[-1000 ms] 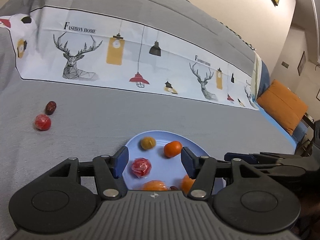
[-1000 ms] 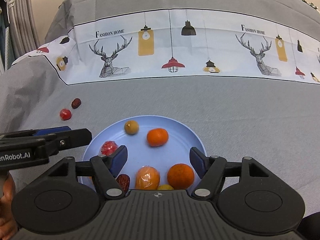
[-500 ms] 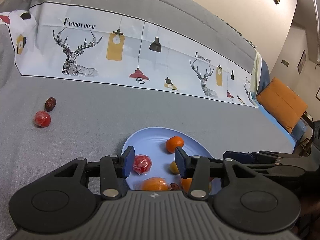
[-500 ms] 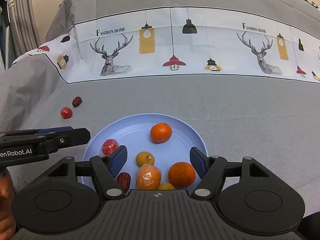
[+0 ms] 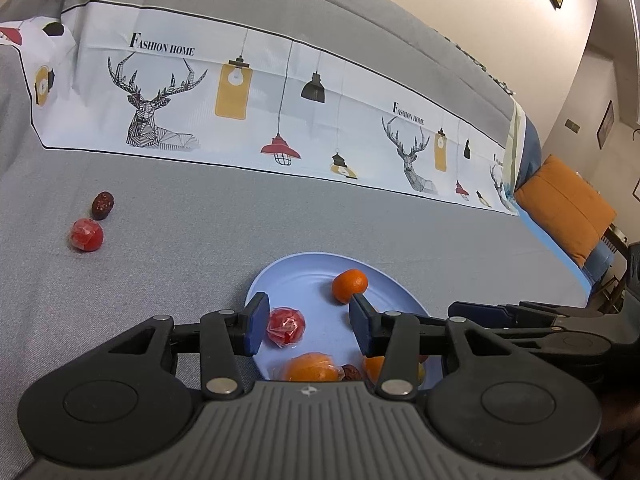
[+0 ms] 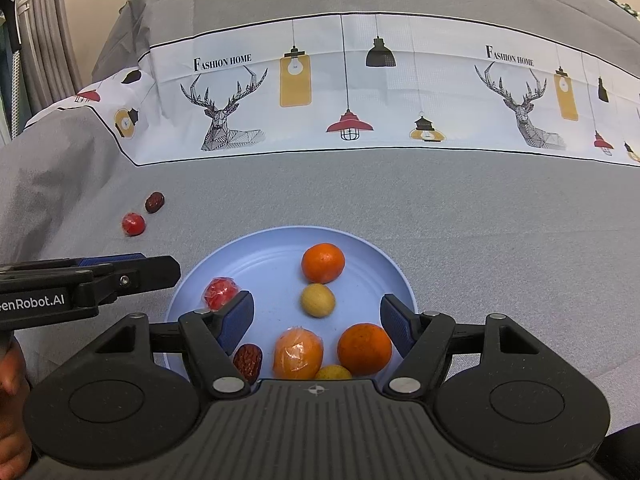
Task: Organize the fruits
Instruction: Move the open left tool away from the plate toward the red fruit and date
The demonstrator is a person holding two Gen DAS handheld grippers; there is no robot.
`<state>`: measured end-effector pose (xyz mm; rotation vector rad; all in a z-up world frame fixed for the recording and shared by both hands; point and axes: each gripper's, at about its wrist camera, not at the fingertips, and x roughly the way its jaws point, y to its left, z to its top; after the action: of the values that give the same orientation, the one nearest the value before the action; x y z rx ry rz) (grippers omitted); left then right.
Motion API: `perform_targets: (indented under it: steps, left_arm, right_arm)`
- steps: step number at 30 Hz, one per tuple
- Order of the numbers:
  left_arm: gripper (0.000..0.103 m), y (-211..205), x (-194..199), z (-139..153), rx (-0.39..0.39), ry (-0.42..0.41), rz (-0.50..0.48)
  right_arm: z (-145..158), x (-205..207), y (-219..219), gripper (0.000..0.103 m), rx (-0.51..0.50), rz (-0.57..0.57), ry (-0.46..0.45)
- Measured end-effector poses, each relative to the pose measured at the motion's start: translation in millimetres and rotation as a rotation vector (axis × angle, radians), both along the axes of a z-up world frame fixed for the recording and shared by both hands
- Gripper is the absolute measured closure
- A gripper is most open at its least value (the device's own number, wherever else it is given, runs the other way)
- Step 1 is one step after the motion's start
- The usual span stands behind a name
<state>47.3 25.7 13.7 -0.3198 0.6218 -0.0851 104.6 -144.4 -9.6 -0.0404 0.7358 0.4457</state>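
Note:
A light blue plate [image 6: 372, 288] on the grey cloth holds an orange [image 6: 323, 262], a small yellow fruit [image 6: 317, 300], a wrapped red fruit [image 6: 220, 292], a wrapped orange fruit [image 6: 298, 354], a second orange [image 6: 364, 349] and a red date [image 6: 248, 361]. A loose wrapped red fruit [image 5: 87, 234] and a dark date [image 5: 103, 205] lie on the cloth to the left. My left gripper [image 5: 308, 326] is open and empty over the plate's [image 5: 304, 276] left side. My right gripper [image 6: 318, 322] is open and empty over the plate's near part.
A white printed band [image 6: 360, 88] with deer and lamps runs across the cloth behind the plate. An orange cushion [image 5: 568, 208] sits at the far right in the left wrist view. Grey curtains [image 6: 40, 32] hang at the far left.
The small yellow fruit has rolled from the plate's far side toward its middle. My left gripper's jaws have narrowed, then held. The right gripper has stayed still.

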Motion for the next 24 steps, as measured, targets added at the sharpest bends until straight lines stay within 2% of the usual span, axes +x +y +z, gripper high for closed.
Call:
perform_targets:
  steps: [14, 17, 19, 20, 24]
  left_arm:
    - [0.055, -0.3, -1.1, -0.2, 0.005, 0.002, -0.002]
    - [0.063, -1.1, -2.0, 0.5, 0.009, 0.004, -0.009]
    - [0.072, -1.7, -2.7, 1.5, 0.011, 0.006, -0.017]
    - [0.08, -2.2, -2.9, 2.2, 0.013, 0.007, -0.024]
    - [0.087, -0.6, -6.2, 8.2, 0.016, 0.01, -0.027]
  right_arm:
    - [0.2, -0.2, 0.5, 0.031, 0.005, -0.002, 0.001]
    - [1.6, 0.6, 0.6, 0.031, 0.01, 0.0, 0.003]
    - [2.7, 1.1, 0.2, 0.031, 0.016, 0.0, 0.004]
    - [3.2, 1.4, -0.2, 0.031, 0.02, -0.001, 0.004]
    - [5.3, 3.9, -6.4, 0.031, 0.048, -0.016, 0.013]
